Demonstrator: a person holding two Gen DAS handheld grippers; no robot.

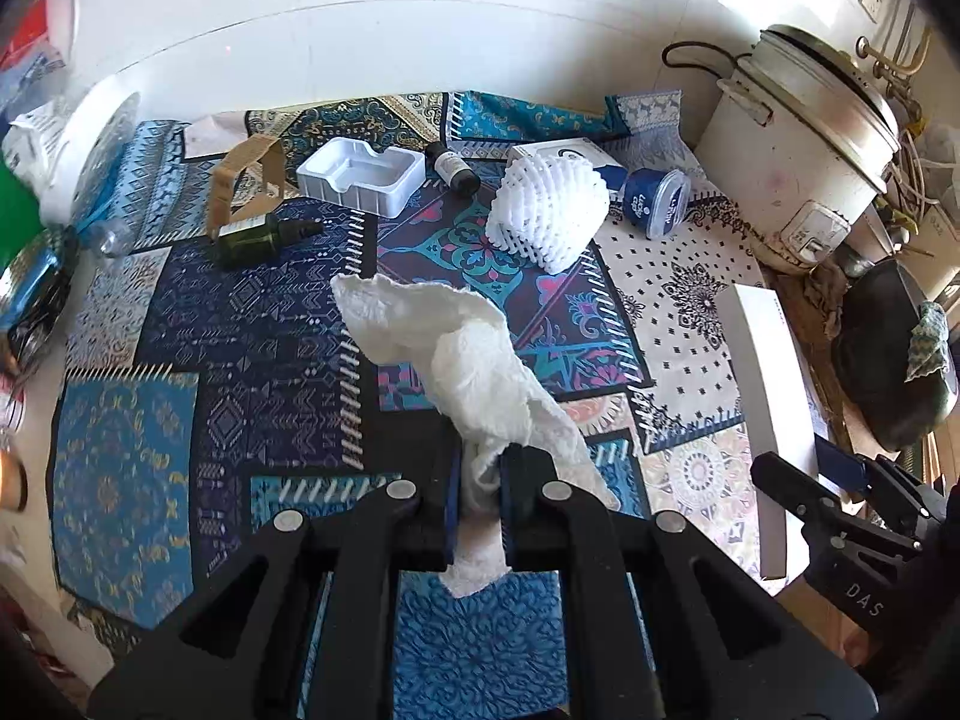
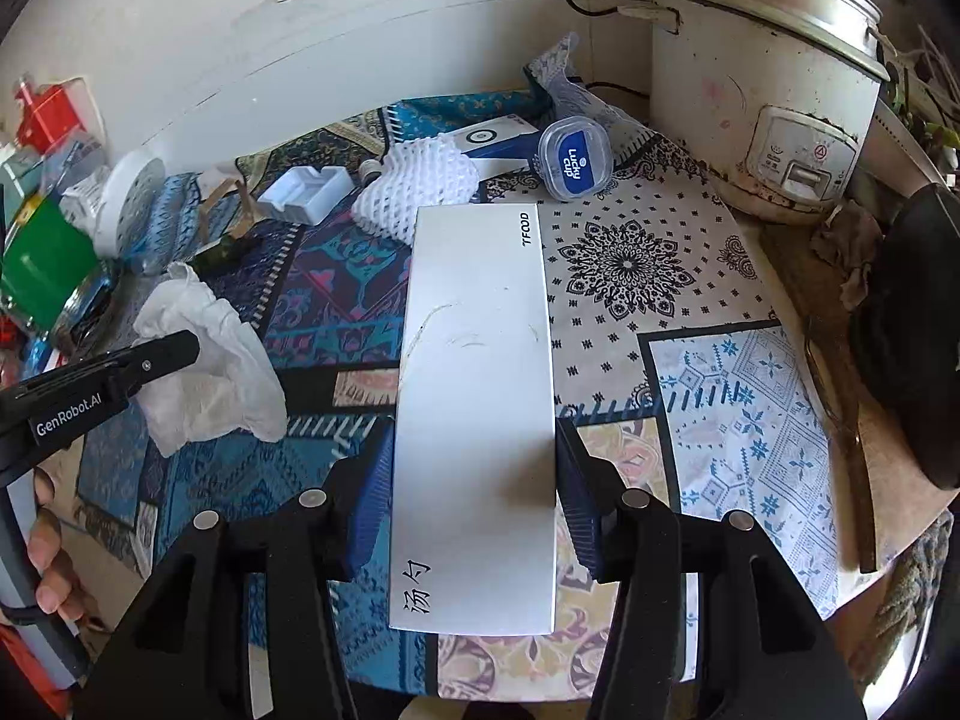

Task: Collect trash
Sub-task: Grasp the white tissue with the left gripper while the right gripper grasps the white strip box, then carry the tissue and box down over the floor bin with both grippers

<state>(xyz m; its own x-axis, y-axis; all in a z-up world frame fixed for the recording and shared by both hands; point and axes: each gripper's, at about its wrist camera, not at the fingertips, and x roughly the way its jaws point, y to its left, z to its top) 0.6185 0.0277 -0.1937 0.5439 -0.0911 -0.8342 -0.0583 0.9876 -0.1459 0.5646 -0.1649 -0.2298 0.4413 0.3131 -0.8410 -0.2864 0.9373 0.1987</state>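
**Both grippers loaded – tissue on left, long box on right**

Left gripper (image 1: 480, 498) pinches a crumpled white paper tissue (image 1: 462, 354): pads pressed onto its lower end, the rest flopping fwd and far-left over the patterned blue patchwork tablecloth (image 1: 126, 468). Right of it, the right gripper (image 2: 474, 474) has its blue pads (image 2: 372, 480) against both long sides of a long white cardboard box (image 2: 480, 396) marked TFOOD. Box's long axis runs straight away from the tool, near end betw. the fingers, far end just beside the white foam fruit net (image 2: 414, 186); grip looks like it sits towards the near end, so prob. tip-heavy. Whether box is lifted or on the cloth – can't tell. Loose trash at the far side: foam net, blue Lucky Cup tub (image 2: 573, 159).
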